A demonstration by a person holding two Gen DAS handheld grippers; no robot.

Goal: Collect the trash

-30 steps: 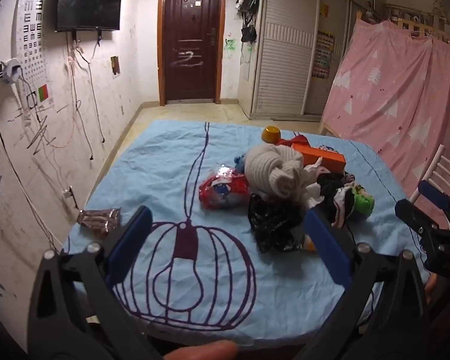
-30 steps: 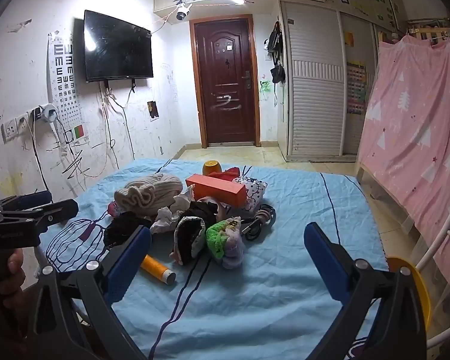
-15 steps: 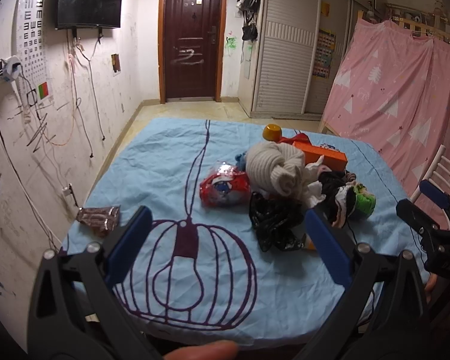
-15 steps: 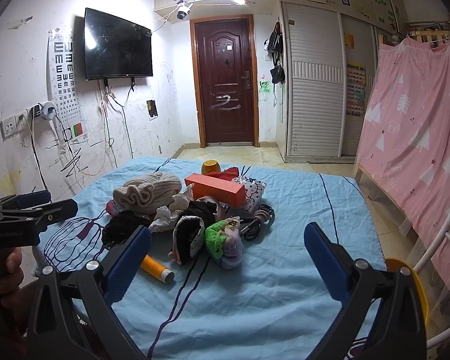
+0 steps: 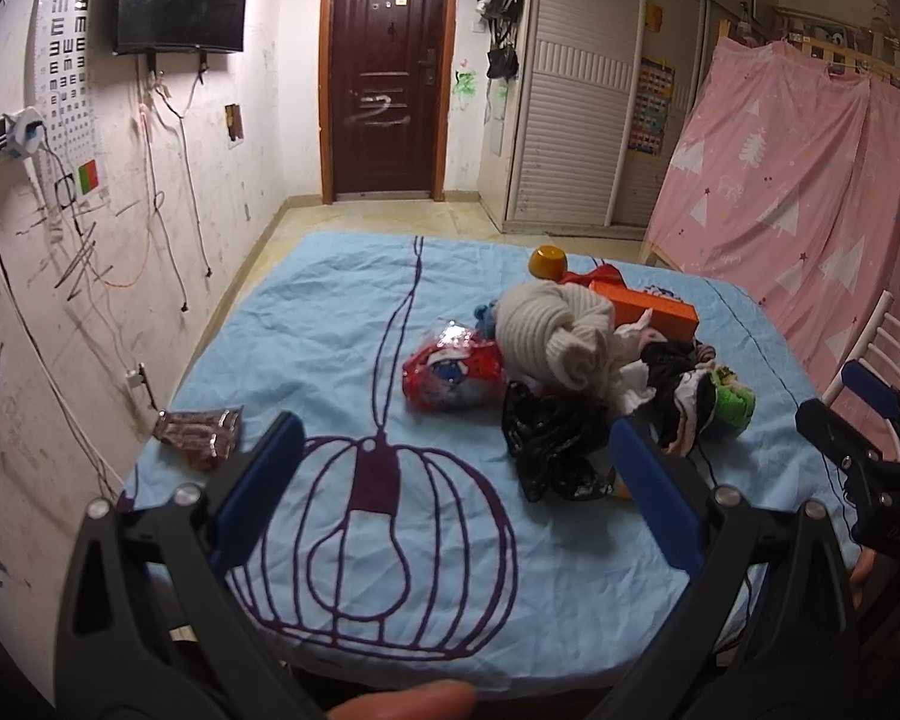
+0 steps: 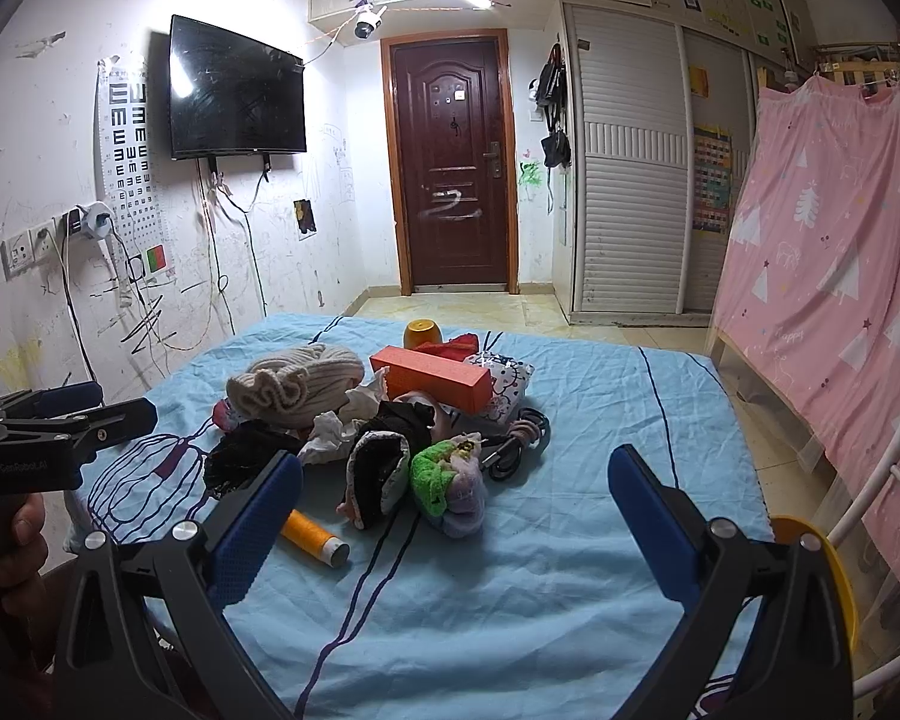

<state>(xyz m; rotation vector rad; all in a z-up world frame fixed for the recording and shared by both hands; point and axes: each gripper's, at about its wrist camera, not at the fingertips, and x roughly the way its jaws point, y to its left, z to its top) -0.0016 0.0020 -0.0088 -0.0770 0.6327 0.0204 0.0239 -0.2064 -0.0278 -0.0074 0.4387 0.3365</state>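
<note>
Both claws, the left claw (image 5: 450, 468) and the right claw (image 6: 456, 510), are wide and hold nothing. The trash is mixed into the pile: a red wrapper (image 5: 453, 367) near the bed (image 5: 306, 330) middle, a brown packet (image 5: 198, 429) at its left edge. Risk: a claw may catch the knitted hat (image 5: 555, 330) instead.

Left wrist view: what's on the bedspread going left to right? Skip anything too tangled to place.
Brown foil wrapper → red snack bag → cream knit scarf → orange box → green sock. The black bag and dark clothes overlap the pile, so they are left out.
</note>
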